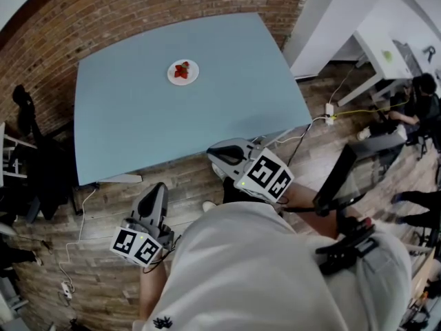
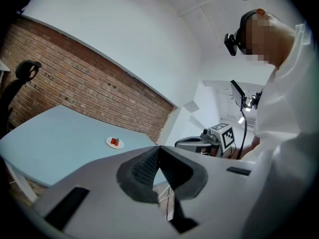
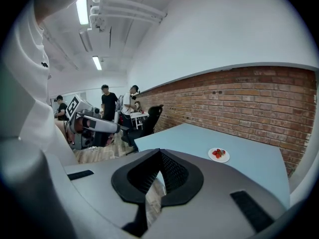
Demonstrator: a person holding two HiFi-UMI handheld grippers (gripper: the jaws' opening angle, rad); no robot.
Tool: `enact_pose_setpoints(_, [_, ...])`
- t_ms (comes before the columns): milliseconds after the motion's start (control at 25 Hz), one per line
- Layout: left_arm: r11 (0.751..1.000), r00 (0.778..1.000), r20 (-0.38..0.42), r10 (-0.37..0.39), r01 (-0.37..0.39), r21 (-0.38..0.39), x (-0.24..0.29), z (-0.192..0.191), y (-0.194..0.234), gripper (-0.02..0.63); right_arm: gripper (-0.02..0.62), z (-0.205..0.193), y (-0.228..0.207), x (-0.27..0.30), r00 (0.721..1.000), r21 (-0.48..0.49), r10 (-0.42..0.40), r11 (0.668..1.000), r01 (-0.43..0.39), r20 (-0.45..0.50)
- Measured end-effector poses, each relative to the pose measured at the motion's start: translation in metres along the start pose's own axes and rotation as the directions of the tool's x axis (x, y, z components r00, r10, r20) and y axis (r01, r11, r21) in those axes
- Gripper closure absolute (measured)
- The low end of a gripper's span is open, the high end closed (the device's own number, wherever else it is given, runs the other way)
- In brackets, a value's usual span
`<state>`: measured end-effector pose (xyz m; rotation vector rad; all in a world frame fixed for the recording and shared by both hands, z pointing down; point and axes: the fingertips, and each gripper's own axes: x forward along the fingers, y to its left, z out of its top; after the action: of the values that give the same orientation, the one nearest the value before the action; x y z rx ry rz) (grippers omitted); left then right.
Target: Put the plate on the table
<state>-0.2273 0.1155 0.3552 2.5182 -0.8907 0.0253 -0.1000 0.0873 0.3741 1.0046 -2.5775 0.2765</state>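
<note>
A small white plate (image 1: pixel 182 72) with red strawberries on it stands on the far part of the light blue table (image 1: pixel 207 109). It also shows in the left gripper view as the plate (image 2: pixel 115 143) and in the right gripper view as the plate (image 3: pixel 219 154). Both grippers hang in front of the table's near edge, over the wooden floor, far from the plate. My left gripper (image 1: pixel 158 188) is shut with nothing between its jaws. My right gripper (image 1: pixel 212 154) is shut and empty too, close to the table's front edge.
A brick wall (image 1: pixel 138 12) runs behind the table. A black chair (image 1: pixel 31 129) stands at its left. Cables (image 1: pixel 331 116) trail over the floor at the right. A white desk (image 1: pixel 386 47) and seated people (image 1: pixel 413 109) are further right.
</note>
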Motion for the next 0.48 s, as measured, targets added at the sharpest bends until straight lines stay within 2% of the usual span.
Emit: enact_pose_setpoints(480, [1.0, 1.0, -0.002, 0.0, 0.0, -0.007, -0.0047, -0.0018, 0.0037, 0.604, 0.588, 0.0043, 0.0097, 0.0049, 1.0, -0.03, 0.01, 0.999, -0.01, -0.003])
